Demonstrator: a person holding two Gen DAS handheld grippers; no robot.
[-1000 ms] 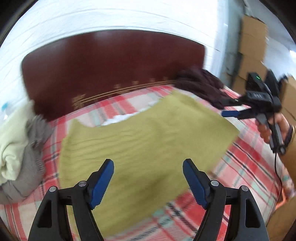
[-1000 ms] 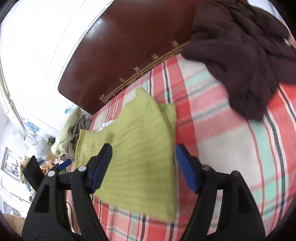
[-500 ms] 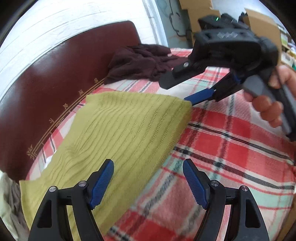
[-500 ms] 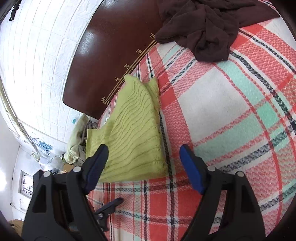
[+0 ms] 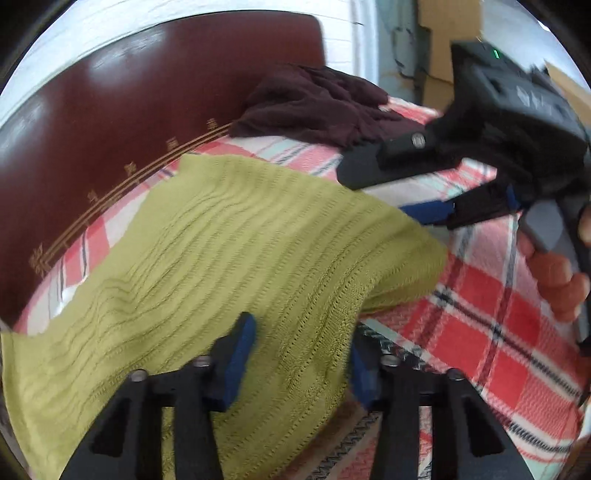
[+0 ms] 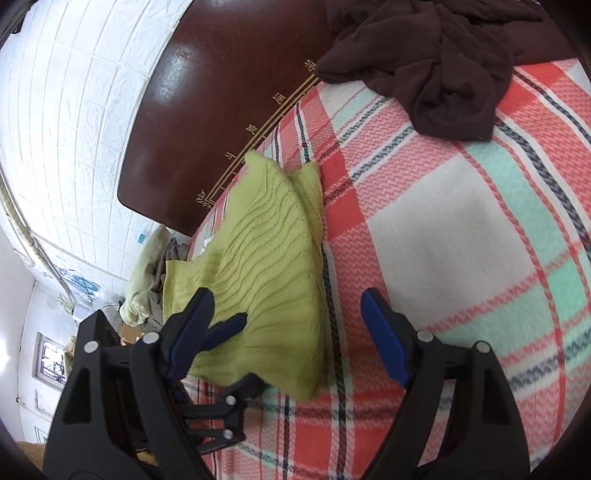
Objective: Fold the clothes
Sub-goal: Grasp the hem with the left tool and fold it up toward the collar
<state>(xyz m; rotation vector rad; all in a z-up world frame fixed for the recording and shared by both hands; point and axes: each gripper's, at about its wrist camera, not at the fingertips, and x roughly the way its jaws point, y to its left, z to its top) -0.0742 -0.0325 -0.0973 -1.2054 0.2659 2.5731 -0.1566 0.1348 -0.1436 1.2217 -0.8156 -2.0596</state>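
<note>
Green knit top (image 5: 240,258) flat on plaid bed (image 5: 498,314), long axis running from near corner twd headboard (image 5: 110,122). Left gripper (image 5: 299,365) fingers half-closed round near hem, fabric bunched betw pads; firm pinch or not, can't tell. Right gripper (image 6: 291,332) wide open, holding nothing, top's near edge just left of its gap; left nearer. Vs 0.5 s ago: left fingers narrowed & moved onto cloth, hem lifted; right closer in. Dark garment (image 6: 443,55) apart, by headboard.

A dark red-brown headboard (image 6: 207,110) with gold trim backs the plaid-covered bed (image 6: 443,229) against a white brick wall (image 6: 74,96); cardboard boxes (image 5: 450,33) stand beyond.
</note>
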